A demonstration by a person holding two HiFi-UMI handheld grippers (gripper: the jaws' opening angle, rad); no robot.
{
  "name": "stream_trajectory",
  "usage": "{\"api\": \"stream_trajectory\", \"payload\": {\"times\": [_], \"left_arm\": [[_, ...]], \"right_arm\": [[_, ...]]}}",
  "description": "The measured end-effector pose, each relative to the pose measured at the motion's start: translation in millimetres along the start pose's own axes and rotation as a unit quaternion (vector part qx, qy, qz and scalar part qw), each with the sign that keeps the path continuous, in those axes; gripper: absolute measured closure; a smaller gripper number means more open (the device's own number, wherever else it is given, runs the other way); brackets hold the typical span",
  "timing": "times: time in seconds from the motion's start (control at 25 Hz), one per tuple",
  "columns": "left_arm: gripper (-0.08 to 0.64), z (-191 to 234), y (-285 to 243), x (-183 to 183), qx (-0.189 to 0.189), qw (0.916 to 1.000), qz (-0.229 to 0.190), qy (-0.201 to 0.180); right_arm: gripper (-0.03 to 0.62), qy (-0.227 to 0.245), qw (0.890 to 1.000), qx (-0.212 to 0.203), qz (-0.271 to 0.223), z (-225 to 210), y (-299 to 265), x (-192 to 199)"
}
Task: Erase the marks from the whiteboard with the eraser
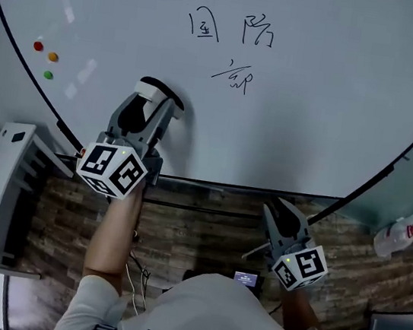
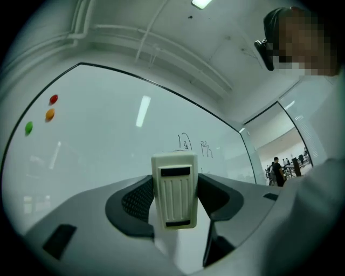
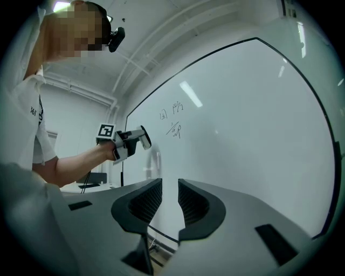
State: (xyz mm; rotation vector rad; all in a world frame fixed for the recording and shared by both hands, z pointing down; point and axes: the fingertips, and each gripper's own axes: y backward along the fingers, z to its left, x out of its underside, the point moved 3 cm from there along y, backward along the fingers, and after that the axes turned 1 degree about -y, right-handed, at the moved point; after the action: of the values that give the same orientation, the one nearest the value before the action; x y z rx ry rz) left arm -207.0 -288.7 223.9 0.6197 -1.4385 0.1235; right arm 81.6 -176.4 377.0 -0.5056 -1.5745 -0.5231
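Jaws of left gripper (image 1: 159, 98) pinch eraser (image 2: 173, 190); right gripper's (image 3: 170, 202) barely spread, empty. Marks (image 1: 235, 49) at one o'clock could smear under tilted contact.

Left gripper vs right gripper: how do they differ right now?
Left gripper is shut on the eraser; right gripper holds nothing, its jaws slightly apart. Left gripper is raised in front of the whiteboard, below and left of the written marks; right gripper sits lower, under the board's bottom edge in the head view. Shared: same grey two-jaw build, both aimed at the board.
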Motion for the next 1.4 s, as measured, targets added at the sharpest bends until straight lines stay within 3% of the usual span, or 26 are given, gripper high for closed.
{"api": "stream_trajectory", "payload": {"times": [0.16, 0.28, 0.4, 0.52, 0.8, 1.4], "left_arm": [[0.302, 8, -30, -53, -0.044, 0.9973, -0.016, -0.057], [0.302, 17, -47, -86, -0.083, 0.9899, -0.022, -0.112], [0.302, 26, -67, -103, -0.111, 0.981, -0.009, -0.159], [0.302, 26, -79, -107, -0.127, 0.9757, -0.002, -0.178], [0.305, 19, -80, -104, -0.158, 0.9733, -0.029, -0.165], [0.305, -99, -135, -79, -0.103, 0.983, -0.06, -0.14]], "right_arm": [[0.494, 0.0, 1.0, 0.004, -0.004, -11, 11, -1], [0.494, -0.006, 1.0, 0.004, -0.003, -16, 16, 2], [0.494, -0.007, 1.0, 0.003, -0.005, -20, 19, 5], [0.494, -0.009, 1.0, 0.001, -0.005, -24, 21, 8], [0.494, -0.013, 1.0, -0.005, 0.005, -27, 23, 13], [0.494, -0.018, 1.0, -0.003, 0.016, -31, 40, 18]]}}
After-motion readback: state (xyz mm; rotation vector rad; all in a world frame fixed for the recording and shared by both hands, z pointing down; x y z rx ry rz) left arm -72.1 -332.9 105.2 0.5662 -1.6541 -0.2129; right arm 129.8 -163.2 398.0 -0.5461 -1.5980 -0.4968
